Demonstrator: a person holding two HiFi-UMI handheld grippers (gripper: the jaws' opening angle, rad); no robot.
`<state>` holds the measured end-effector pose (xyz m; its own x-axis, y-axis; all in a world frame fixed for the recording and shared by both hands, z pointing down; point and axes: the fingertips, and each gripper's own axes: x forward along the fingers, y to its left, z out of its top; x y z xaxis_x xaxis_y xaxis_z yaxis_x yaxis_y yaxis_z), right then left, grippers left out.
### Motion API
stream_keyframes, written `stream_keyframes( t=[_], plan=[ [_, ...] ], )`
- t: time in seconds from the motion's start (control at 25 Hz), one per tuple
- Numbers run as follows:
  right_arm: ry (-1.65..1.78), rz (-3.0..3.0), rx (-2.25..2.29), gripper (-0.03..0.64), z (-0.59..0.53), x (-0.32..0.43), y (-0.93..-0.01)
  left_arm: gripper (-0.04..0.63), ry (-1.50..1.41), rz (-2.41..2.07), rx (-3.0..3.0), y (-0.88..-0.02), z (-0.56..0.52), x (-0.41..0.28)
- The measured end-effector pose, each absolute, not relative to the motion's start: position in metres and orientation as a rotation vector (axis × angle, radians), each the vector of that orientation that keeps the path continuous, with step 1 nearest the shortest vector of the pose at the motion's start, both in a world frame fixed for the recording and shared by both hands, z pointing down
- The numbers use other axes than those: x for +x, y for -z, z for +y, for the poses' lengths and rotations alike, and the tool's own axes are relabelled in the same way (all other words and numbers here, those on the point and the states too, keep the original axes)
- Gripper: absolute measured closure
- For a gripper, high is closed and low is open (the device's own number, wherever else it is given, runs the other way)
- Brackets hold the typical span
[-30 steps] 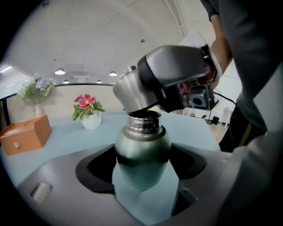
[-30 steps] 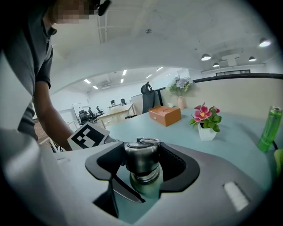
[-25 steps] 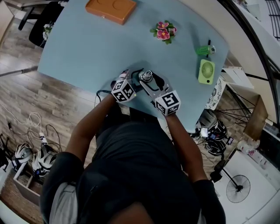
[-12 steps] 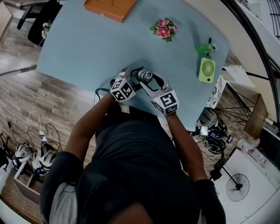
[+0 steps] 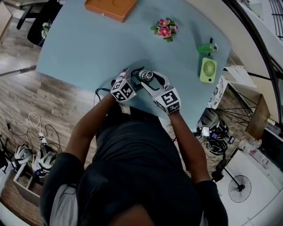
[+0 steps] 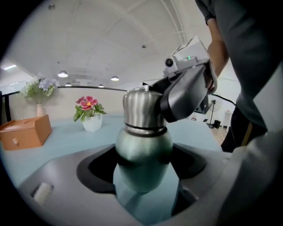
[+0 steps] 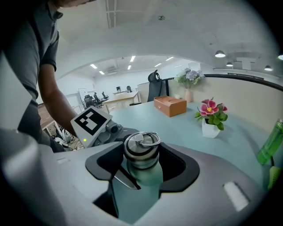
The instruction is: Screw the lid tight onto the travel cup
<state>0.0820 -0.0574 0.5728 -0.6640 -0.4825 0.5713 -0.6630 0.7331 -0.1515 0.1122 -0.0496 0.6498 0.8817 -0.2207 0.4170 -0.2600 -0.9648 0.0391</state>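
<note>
A green travel cup (image 6: 143, 150) with a steel lid (image 6: 142, 108) stands near the front edge of the pale blue table (image 5: 88, 48). From the left, my left gripper (image 5: 138, 81) is shut on the cup's green body, both pads against its sides. My right gripper (image 5: 152, 81) comes in from the right and higher up. In the right gripper view the lid (image 7: 141, 150), with its wire ring on top, sits between that gripper's wide-set jaws, which close round it. The left gripper's marker cube (image 7: 90, 121) shows behind the cup there.
At the table's far edge lies an orange wooden box (image 5: 110, 6). A small pot of pink flowers (image 5: 165, 31) stands right of it. At the right edge a green desk fan (image 5: 208, 70) and a small green object (image 5: 207, 49) rest. Cables lie on the floor.
The right gripper's marker cube has shifted slightly toward the cup and turned a little. The left gripper and the cup have kept still.
</note>
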Motion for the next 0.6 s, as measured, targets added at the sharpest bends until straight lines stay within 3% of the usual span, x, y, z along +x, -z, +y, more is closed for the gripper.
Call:
stream_keyframes(
  t=[0.4, 0.6],
  plan=[
    [-0.466, -2.398, 0.824, 0.362, -0.056, 0.084, -0.570, 0.187, -0.630, -0.380, 2.957, -0.650, -0.050, 0.112],
    [-0.114, -2.324, 0.560, 0.357, -0.046, 0.084, -0.555, 0.187, -0.628, -0.378, 2.958, -0.649, -0.050, 0.112]
  ],
)
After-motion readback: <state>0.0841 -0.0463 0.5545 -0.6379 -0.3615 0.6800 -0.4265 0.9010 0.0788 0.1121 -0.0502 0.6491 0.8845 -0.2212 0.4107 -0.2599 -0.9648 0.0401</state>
